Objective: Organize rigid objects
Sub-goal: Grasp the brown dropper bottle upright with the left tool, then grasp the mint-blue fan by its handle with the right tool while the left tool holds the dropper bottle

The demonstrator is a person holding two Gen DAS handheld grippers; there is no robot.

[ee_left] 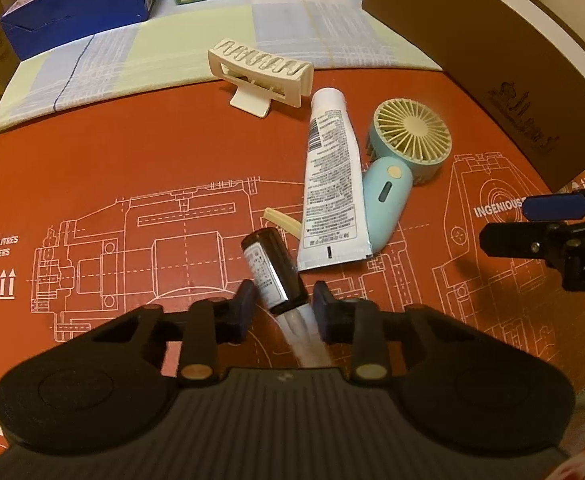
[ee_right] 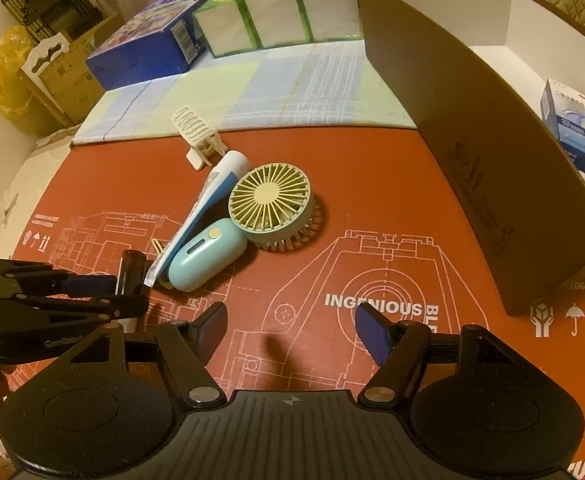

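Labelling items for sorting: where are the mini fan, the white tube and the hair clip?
mini fan [ee_right: 269, 197]: right wrist view, grille hub.
white tube [ee_left: 331, 184]: left wrist view, printed body.
hair clip [ee_left: 258, 65]: left wrist view, toothed top.

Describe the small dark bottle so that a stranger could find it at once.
On the orange printed sheet, look below the white tube and the mint handheld fan. The small dark bottle lies between the left hand-held gripper's blue pads. It alone is dark brown, with a white label.
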